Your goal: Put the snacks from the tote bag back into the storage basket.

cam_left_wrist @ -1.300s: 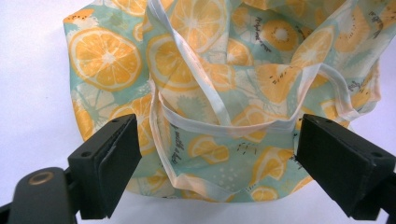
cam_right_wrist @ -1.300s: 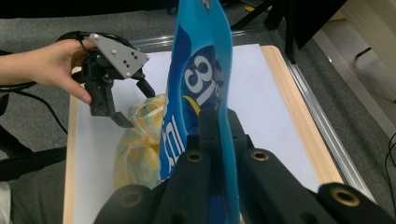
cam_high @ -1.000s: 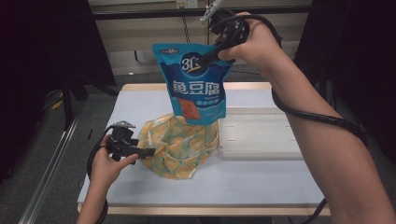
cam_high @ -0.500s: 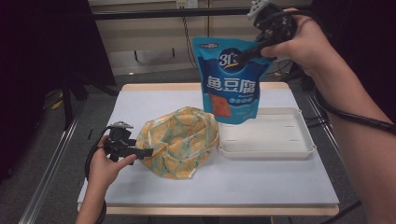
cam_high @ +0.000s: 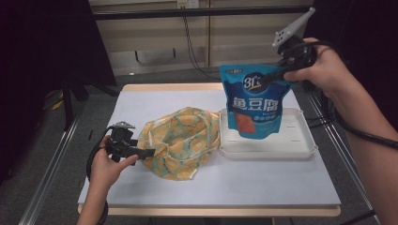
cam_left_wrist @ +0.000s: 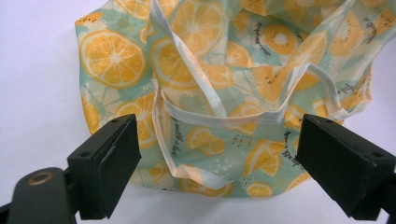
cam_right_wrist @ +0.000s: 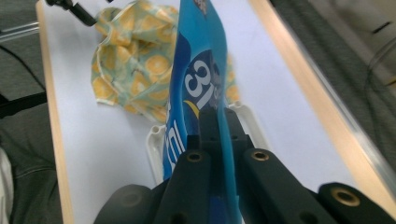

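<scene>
- Pouch (cam_high: 253, 101) hangs upright from your right claw (cam_high: 271, 77), clenched on its top edge.
- Tray (cam_high: 300, 149) lies straight below the claw (lower, don't swing).
- Left claw (cam_left_wrist: 215, 154) gapes at the bag (cam_high: 180, 140).

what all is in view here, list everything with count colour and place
snack pouch: 1, blue with white lettering and an orange panel, hanging over the tray, pinched near its top edge by the right gripper
fabric bag: 1, pale green with an orange-slice print and white straps, crumpled on the table left of the tray
tray: 1, white, shallow, on the right half of the table
table: 1, pale grey top with a light wood edge
left gripper: 1, black, jaws open at the near edge of the fabric bag
right gripper: 1, black with a grey plate on top, shut on the snack pouch
hands: 2, left hand low at the left, right hand raised at the upper right
</scene>
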`<state>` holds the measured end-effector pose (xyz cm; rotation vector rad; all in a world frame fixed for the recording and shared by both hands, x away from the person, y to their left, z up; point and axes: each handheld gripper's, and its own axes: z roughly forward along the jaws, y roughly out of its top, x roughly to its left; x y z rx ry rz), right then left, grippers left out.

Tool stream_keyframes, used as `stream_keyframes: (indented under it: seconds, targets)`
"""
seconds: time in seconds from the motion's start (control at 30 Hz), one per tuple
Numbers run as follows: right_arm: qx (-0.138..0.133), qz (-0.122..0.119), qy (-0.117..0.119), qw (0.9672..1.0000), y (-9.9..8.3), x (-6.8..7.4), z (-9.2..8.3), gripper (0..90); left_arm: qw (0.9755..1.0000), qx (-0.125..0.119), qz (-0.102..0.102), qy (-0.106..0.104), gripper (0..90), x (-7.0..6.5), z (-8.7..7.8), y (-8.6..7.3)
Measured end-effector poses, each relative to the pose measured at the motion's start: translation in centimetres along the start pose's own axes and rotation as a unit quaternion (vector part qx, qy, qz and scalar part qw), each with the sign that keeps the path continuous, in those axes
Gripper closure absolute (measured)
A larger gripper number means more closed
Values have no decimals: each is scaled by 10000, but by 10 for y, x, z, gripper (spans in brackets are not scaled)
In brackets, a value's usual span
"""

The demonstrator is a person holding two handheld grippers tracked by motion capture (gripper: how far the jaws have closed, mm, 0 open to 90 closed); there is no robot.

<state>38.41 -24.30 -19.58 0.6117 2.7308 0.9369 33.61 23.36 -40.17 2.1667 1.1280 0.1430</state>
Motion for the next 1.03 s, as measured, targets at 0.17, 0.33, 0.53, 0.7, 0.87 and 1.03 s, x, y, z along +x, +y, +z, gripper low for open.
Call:
stream_keyframes:
  seconds: [0.17,0.33,0.53,0.7,0.87,1.03]
  targets:
    - [20,33,238,9997,-20,-2,32,900,10000,22,10,6,130,0,2,1]
    - [58,-17,459,9989,-33,-4,57,900,10000,12,15,17,129,-1,3,1]
    - [-10,-68,551,9985,-47,-5,62,840,10000,4,10,19,130,-1,1,0]
    - [-261,42,268,9993,-60,-4,45,463,10000,25,53,36,130,-1,0,0]
    - [-716,351,-39,9968,-83,-2,21,290,10000,8,36,41,129,-2,0,1]
    - [-837,614,-186,9944,-110,3,12,211,10000,10,46,33,125,-2,2,2]
